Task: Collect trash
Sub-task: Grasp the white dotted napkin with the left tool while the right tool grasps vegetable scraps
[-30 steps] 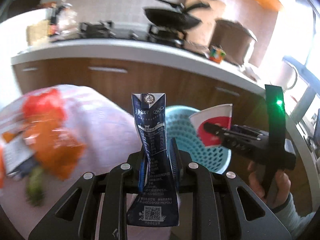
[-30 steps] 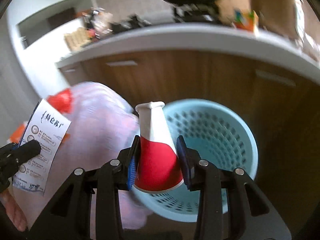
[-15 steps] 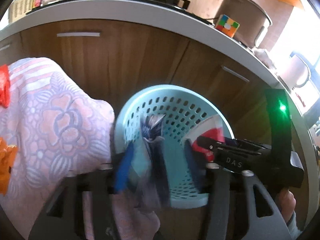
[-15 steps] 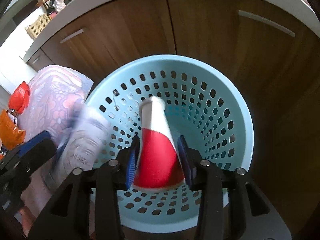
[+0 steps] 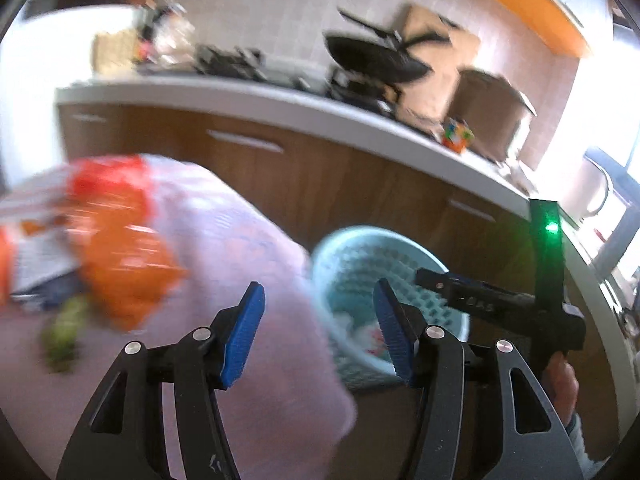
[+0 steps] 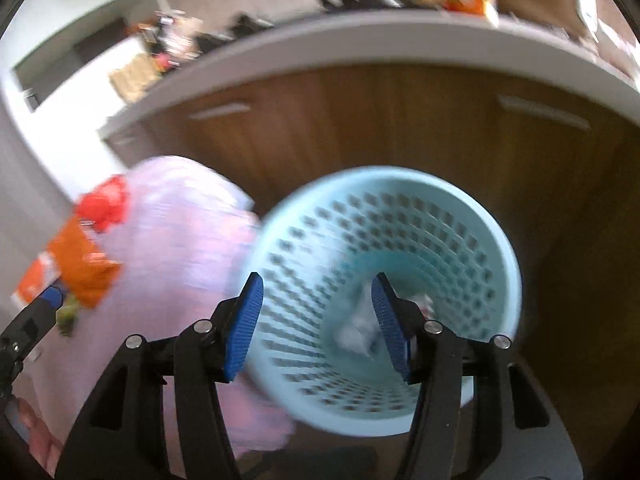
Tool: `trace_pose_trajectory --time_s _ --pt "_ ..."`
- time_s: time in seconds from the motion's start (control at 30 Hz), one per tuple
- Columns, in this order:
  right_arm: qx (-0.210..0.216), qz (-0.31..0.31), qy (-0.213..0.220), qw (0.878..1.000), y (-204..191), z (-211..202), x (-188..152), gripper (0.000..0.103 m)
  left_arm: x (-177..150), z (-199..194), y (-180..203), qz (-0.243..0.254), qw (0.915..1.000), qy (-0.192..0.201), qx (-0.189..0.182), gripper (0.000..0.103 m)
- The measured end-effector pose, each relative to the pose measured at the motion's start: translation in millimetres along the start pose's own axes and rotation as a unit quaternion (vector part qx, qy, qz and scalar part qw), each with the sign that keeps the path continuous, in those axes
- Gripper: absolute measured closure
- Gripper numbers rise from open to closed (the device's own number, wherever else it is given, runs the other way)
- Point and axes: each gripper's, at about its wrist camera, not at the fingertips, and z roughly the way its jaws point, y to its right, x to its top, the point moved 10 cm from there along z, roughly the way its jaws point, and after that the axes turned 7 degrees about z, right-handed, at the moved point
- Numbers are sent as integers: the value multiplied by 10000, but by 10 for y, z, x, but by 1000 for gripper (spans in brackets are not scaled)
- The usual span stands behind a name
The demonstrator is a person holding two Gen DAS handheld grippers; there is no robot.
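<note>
A light blue perforated waste basket (image 6: 460, 224) stands on the floor by the wooden cabinets; it also shows in the left wrist view (image 5: 360, 248). Dropped trash (image 6: 360, 332) lies at its bottom, blurred, also seen in the left wrist view (image 5: 370, 336). My left gripper (image 5: 320, 336) is open and empty, above the edge of the pink cloth and the basket. My right gripper (image 6: 318, 324) is open and empty, over the basket. Orange and red wrappers (image 5: 120, 240) and a green scrap (image 5: 64, 332) lie on the cloth at left.
A pink patterned cloth (image 5: 248, 280) covers the table left of the basket. Brown cabinets (image 6: 380, 128) with a white counter (image 5: 280, 108) stand behind. A pan (image 5: 372, 56), boxes and a colour cube (image 5: 456, 138) sit on the counter.
Both grippers opened and let go: the blue carton and the red-and-white cup fell into the basket. Both grippers have since tilted up and drawn back.
</note>
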Motion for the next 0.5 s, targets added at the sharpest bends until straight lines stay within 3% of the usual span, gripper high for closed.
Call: trace_pose_trajectory --time_s 0.1,0.2,0.37,0.5 --pt "460 -301 242 9982 -503 -189 17 50 49 -488 -371 -166 9980 380 467 46" --pt "863 -583 321 9940 -998 -302 -14 50 57 -1015 -898 -423 9906 672 1112 44" --pt "1350 -1249 279 9825 -1846 -364 -184 50 -100 -1640 -1732 -839 9724 840 2009 39" --pt "1563 -1694 183 9729 -2374 -309 -382 51 -388 -1928 -2442 -1181 9571 632 2570 33"
